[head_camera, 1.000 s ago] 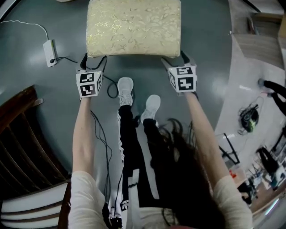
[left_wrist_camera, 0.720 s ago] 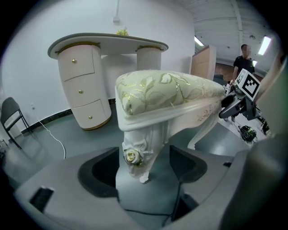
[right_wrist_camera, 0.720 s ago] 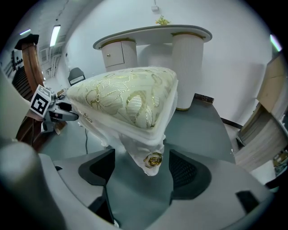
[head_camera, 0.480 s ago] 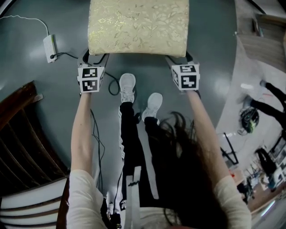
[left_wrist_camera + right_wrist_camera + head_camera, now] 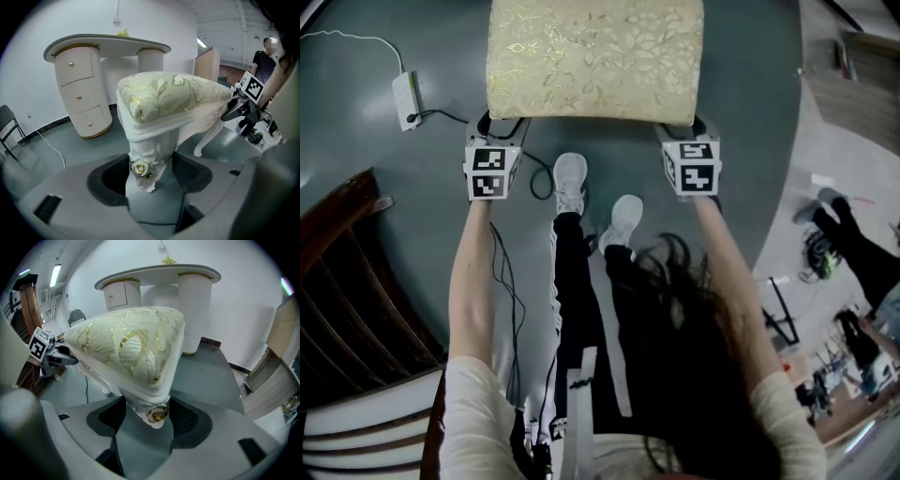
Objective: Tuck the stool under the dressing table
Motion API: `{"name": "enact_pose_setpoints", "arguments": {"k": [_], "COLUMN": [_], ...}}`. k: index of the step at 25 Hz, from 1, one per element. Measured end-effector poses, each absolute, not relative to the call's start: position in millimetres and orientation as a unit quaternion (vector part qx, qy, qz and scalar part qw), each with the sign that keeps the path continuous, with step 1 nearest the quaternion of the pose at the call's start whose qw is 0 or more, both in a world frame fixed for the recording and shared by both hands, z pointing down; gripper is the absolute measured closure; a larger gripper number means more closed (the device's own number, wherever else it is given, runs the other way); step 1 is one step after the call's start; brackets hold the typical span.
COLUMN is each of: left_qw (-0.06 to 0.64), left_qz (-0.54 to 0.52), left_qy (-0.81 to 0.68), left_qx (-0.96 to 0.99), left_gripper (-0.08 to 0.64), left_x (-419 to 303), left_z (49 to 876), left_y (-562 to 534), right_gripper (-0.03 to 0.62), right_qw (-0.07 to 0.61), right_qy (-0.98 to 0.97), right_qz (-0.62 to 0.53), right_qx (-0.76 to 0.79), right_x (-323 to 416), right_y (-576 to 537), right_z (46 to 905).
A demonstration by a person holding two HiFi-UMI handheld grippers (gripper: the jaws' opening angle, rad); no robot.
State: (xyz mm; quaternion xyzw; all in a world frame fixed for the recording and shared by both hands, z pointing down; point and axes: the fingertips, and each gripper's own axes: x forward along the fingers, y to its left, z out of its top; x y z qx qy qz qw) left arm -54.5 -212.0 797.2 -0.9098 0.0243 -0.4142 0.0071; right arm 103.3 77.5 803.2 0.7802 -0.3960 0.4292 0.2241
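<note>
Taking hold of the stool (image 5: 595,56) by its two near corners, ready to push.
My left gripper (image 5: 150,171) and right gripper (image 5: 149,418) are each closing on a carved corner leg (image 5: 149,152), pads meeting its sides. The cushion (image 5: 173,96) sits just above my jaws, and the dressing table (image 5: 108,47) stands well ahead, beyond it. Next, I judge, comes a level, even shove forward. No brand or writing can be read, only the square markers (image 5: 487,172).
</note>
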Motion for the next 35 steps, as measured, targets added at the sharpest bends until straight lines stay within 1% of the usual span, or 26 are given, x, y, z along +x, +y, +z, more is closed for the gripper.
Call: {"name": "enact_pose_setpoints", "arguments": {"k": [13,20,25,30,35], "left_qw": [0.009,0.012,0.033,0.007,-0.002], "left_qz": [-0.407,-0.386,-0.367,-0.372,-0.383], "left_qy": [0.012,0.014,0.021,0.009,-0.004], "left_qx": [-0.913,-0.922,-0.929,-0.928,-0.924], "left_gripper": [0.270,0.270,0.272,0.272,0.273], "left_x": [-54,-49,-44,-48,-50], "left_z": [797,804,803,807,806], "left_y": [-212,-213,-219,-211,-210], "right_gripper": [0.305,0.305,0.305,0.305,0.305], "right_qw": [0.226,0.244,0.232,0.252,0.247], "right_qy": [-0.386,-0.383,-0.385,-0.380,-0.378], "right_qz": [0.442,0.417,0.391,0.406,0.430], "right_qx": [0.778,0.787,0.803,0.792,0.782], "right_x": [99,109,114,113,106], "right_y": [74,78,72,76,72], "right_z": [797,805,814,806,798]}}
